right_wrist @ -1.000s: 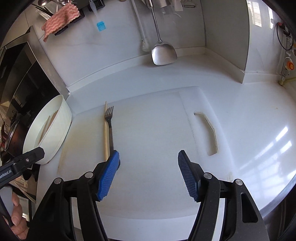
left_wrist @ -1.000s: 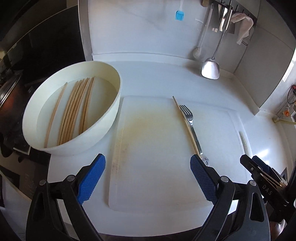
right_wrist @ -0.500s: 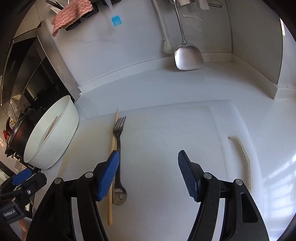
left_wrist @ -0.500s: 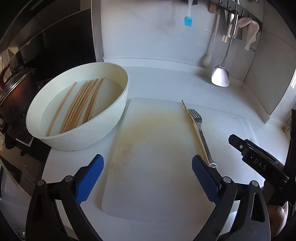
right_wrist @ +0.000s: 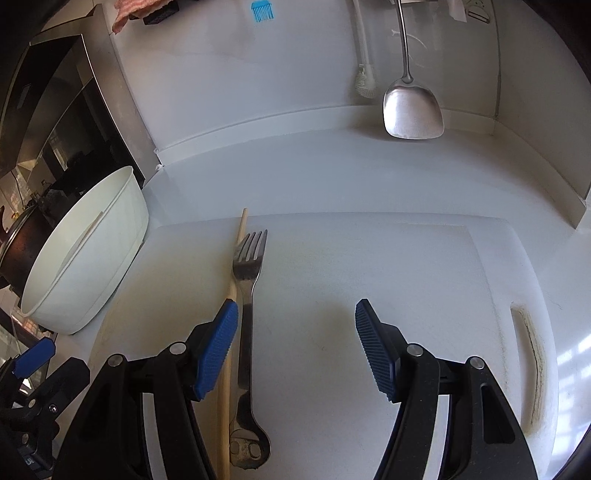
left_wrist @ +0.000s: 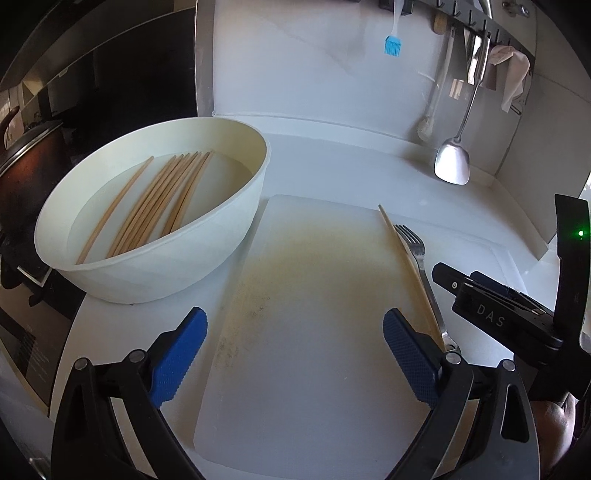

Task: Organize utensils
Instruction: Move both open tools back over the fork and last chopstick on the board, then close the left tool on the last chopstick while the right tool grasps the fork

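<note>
A metal fork and a wooden chopstick lie side by side on the white cutting board. My right gripper is open above the board; the fork's handle runs just inside its left pad, with the chopstick under that pad. Nothing is pressed between the pads. In the left wrist view the same fork and chopstick lie right of my left gripper, which stands open over the bare board. A cream bowl holds several chopsticks.
A steel spatula, a white brush and a blue silicone brush hang on the back wall. A dark stove area and pot lie left of the bowl. The board's handle slot is at the right.
The right gripper has moved left and down, so the fork now lies between its pads. The left gripper has sunk a little towards the board. Both stay open.
</note>
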The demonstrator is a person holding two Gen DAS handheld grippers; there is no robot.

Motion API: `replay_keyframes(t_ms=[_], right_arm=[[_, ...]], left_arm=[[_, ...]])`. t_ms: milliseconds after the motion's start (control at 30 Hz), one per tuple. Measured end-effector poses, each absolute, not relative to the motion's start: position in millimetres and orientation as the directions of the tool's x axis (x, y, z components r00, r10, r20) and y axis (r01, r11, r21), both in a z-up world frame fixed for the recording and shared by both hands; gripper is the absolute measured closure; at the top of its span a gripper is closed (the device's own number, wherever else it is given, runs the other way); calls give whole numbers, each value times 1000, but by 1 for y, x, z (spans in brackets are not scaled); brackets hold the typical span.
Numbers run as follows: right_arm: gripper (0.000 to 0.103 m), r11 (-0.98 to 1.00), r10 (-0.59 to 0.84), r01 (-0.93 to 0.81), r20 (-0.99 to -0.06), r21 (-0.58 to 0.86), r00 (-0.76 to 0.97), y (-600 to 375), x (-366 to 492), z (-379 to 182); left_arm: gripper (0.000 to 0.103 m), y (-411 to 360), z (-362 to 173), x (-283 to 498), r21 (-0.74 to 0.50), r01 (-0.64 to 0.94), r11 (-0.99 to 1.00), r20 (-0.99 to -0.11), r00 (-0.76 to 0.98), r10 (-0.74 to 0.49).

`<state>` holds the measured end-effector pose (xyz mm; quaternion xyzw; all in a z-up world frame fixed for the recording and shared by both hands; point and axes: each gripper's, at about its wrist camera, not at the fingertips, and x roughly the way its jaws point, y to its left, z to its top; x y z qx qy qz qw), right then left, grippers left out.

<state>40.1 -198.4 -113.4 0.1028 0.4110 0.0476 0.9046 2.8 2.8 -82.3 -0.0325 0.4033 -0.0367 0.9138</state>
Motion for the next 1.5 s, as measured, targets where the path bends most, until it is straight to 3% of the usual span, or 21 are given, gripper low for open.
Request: replay_keyframes(t_ms=[900, 1000, 1233, 1500], right_arm=[[40, 998, 52, -51, -785, 26, 617, -174, 69, -116], [48, 997, 67, -76, -782, 25, 619, -171, 68, -116], [87, 996, 84, -72, -772, 50, 630, -179, 62, -116], [90, 997, 77, -54, -767, 55, 637, -190, 50, -117]], left_arm=[[9, 3, -93, 9, -100, 39, 994, -753, 650, -101], [9, 3, -94, 10, -103, 35, 994, -756, 647, -101], [9, 1, -94, 14, -105, 38, 994, -755, 648, -105], [9, -17, -91, 22, -117, 62, 991, -758, 639, -129]])
